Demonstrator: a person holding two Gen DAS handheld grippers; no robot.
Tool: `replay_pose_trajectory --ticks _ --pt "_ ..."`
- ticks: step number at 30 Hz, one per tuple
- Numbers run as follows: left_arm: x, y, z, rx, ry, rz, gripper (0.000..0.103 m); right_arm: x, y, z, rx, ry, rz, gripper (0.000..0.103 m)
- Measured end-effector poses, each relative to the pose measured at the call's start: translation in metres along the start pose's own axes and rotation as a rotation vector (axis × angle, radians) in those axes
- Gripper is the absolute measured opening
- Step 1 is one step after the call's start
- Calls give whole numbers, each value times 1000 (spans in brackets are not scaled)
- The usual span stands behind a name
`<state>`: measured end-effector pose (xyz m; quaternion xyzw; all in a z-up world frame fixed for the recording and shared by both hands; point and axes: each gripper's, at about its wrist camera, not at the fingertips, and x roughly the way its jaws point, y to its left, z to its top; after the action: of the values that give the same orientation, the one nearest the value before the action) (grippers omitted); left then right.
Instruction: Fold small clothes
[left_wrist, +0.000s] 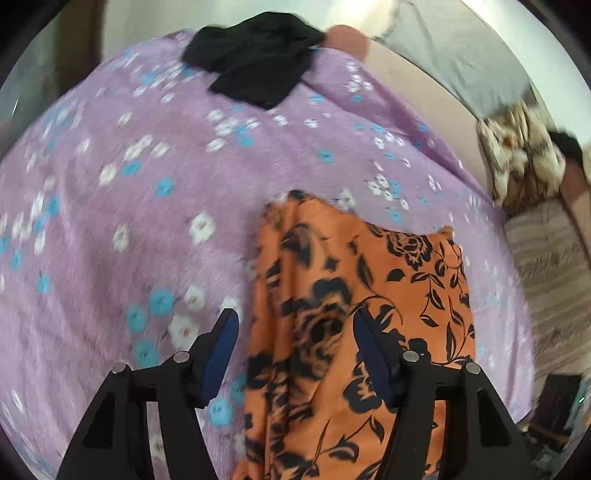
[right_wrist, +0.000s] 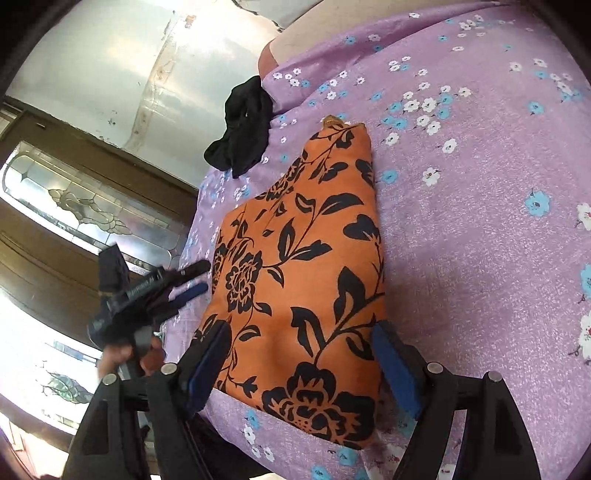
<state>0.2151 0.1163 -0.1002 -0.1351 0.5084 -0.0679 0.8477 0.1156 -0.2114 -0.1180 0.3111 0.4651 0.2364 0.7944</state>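
Note:
An orange garment with black flowers (right_wrist: 306, 273) lies folded flat on the purple flowered bedsheet (right_wrist: 480, 221). It also shows in the left wrist view (left_wrist: 351, 332). My left gripper (left_wrist: 293, 325) is open and empty, its fingers hovering over the garment's left edge. In the right wrist view the left gripper (right_wrist: 199, 277) sits just beside the garment's left edge. My right gripper (right_wrist: 301, 336) is open and empty, its fingers straddling the garment's near end from above.
A crumpled black garment (left_wrist: 255, 59) lies at the far edge of the bed; it also shows in the right wrist view (right_wrist: 242, 129). A patterned pillow (left_wrist: 521, 158) and striped bedding (left_wrist: 550, 266) lie to the right. A wooden door with glass panels (right_wrist: 85, 206) stands beyond the bed's left edge.

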Motion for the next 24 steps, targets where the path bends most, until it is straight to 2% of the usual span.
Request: replay_pose_trajectory --ticks 1,3,4,5,7,9,12,14,18,21,24 --pt "6 -2 1 8 26 7 64 0 -3 0 4 0 3 81" --pt "27 -2 0 5 107 -1 32 2 -9 0 20 6 10 81" --pt "31 -1 1 -2 120 -9 30 3 -13 0 30 7 13 81" --pt "30 -1 3 -11 114 -15 20 2 -15 -1 34 6 16 81" --pt "20 -6 5 13 81 4 12 0 -19 -2 38 5 21 81" --pt "9 -6 4 12 29 14 11 -1 -24 -4 43 7 24 81" --pt "38 6 -10 -9 76 46 13 -3 -32 -6 66 1 24 81" --pt "35 0 -12 43 47 79 14 -3 -35 -5 82 7 27 81" --pt "28 -3 -11 17 46 93 17 -11 -29 -2 76 -10 44 81" --pt "4 -9 -13 28 -1 114 19 -14 -28 -1 82 -14 60 81" --pt "-33 -21 -26 75 -86 138 20 -13 -33 -1 108 2 72 81"
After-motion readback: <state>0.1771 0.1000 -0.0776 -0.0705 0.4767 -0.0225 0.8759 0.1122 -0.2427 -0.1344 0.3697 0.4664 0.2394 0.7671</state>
